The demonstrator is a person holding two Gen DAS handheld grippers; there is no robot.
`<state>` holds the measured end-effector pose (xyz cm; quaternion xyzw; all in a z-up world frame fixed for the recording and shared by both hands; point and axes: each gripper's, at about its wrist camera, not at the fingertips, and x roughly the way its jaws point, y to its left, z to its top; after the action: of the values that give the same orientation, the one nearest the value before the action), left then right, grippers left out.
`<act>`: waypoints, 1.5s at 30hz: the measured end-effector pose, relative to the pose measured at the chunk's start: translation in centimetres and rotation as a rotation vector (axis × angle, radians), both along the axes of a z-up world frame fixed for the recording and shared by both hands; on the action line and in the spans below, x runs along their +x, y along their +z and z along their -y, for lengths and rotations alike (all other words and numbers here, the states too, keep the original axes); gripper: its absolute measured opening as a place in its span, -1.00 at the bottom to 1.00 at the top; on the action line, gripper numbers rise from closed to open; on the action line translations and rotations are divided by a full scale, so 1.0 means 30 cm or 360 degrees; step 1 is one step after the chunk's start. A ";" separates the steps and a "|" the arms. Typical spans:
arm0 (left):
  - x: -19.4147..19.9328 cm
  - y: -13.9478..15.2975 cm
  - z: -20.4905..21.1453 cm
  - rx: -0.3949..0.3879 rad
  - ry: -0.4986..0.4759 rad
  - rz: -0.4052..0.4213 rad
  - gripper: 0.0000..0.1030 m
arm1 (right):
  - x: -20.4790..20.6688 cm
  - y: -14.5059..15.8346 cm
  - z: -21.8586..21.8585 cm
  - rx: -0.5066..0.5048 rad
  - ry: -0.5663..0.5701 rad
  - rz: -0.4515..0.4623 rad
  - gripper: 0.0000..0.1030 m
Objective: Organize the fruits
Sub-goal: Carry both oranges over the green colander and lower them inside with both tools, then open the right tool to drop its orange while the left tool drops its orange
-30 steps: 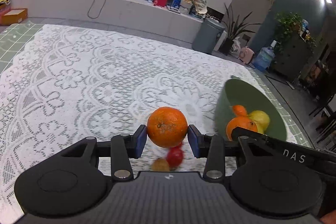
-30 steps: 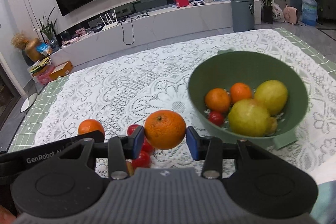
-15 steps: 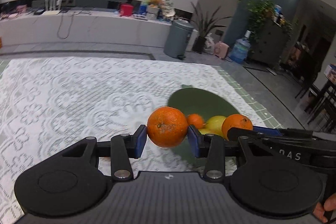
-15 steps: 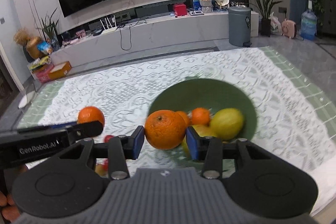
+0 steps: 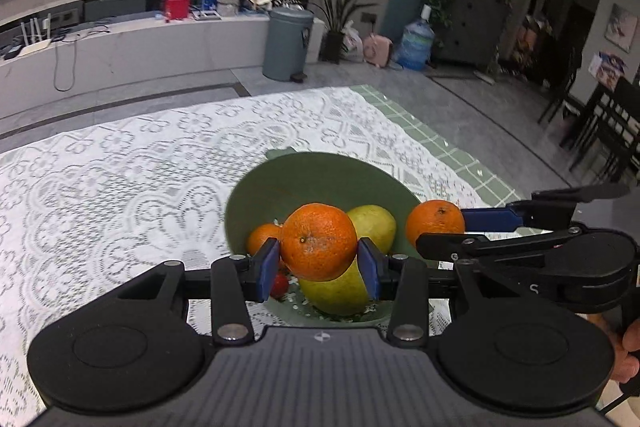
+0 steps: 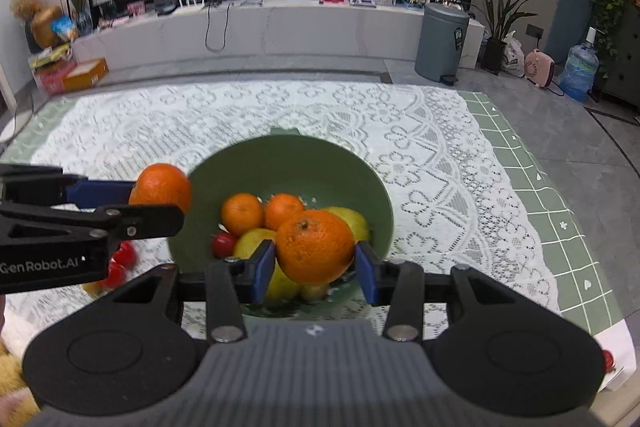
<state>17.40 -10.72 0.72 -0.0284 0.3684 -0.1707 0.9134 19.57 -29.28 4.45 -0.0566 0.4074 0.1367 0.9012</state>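
Left gripper (image 5: 319, 263) clamped on an orange (image 5: 319, 241), blue pads pressed to both its sides. Right gripper (image 6: 315, 267) likewise closed on a second orange (image 6: 315, 246). Both now held over the green bowl (image 6: 288, 163), against table-level beside it a second ago. Bowl seen on lace tablecloth (image 6: 420, 155), containing two small oranges (image 6: 242, 214), pears (image 5: 371, 227), one red fruit (image 6: 223, 244).

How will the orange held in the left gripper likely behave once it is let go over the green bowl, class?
The orange is round, so it will probably roll when it lands. The bowl already holds piled fruit, so it may settle against the pear rather than lie flat. Its dimpled peel looks firm; the fingers seem to grip without denting it.
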 end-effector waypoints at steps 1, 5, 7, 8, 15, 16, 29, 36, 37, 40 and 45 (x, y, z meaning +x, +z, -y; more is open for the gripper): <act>0.008 -0.008 0.006 0.0010 -0.0007 -0.0012 -0.07 | 0.009 -0.008 0.001 -0.0016 0.0010 -0.0009 -0.20; 0.045 -0.037 0.026 0.0046 -0.0047 -0.0061 -0.07 | 0.044 -0.030 -0.001 -0.0095 0.0060 -0.0026 -0.20; 0.061 -0.051 0.033 0.0064 -0.0070 -0.0081 -0.07 | 0.064 -0.042 -0.005 -0.0125 0.0085 -0.0040 -0.20; 0.069 -0.058 0.035 0.0071 -0.0080 -0.0092 -0.07 | 0.072 -0.050 -0.008 -0.0137 0.0098 -0.0049 -0.20; 0.107 -0.102 0.050 0.0100 -0.0125 -0.0155 -0.07 | 0.120 -0.091 -0.033 -0.0207 0.0167 -0.0098 -0.20; 0.112 -0.107 0.052 0.0101 -0.0128 -0.0162 -0.07 | 0.125 -0.098 -0.035 -0.0214 0.0172 -0.0104 -0.20; 0.150 -0.144 0.057 0.0153 -0.0177 -0.0172 -0.07 | 0.164 -0.166 -0.047 -0.0235 0.0206 -0.0196 -0.21; 0.187 -0.150 0.050 0.0178 -0.0058 -0.0201 -0.07 | 0.167 -0.177 -0.061 -0.0241 0.0219 -0.0244 -0.21; 0.190 -0.150 0.048 0.0180 -0.0048 -0.0207 -0.06 | 0.166 -0.179 -0.063 -0.0237 0.0221 -0.0251 -0.21; 0.191 -0.149 0.055 0.0221 -0.0040 -0.0197 -0.06 | 0.162 -0.187 -0.070 -0.0233 0.0239 -0.0269 -0.21; 0.188 -0.160 0.085 0.0380 -0.0014 -0.0191 -0.04 | 0.159 -0.186 -0.075 -0.0242 0.0246 -0.0279 -0.21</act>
<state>23.05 -13.28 -4.07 0.0719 0.4404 -0.1276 0.8858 24.33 -27.01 -1.12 -0.1436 0.4882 0.1789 0.8421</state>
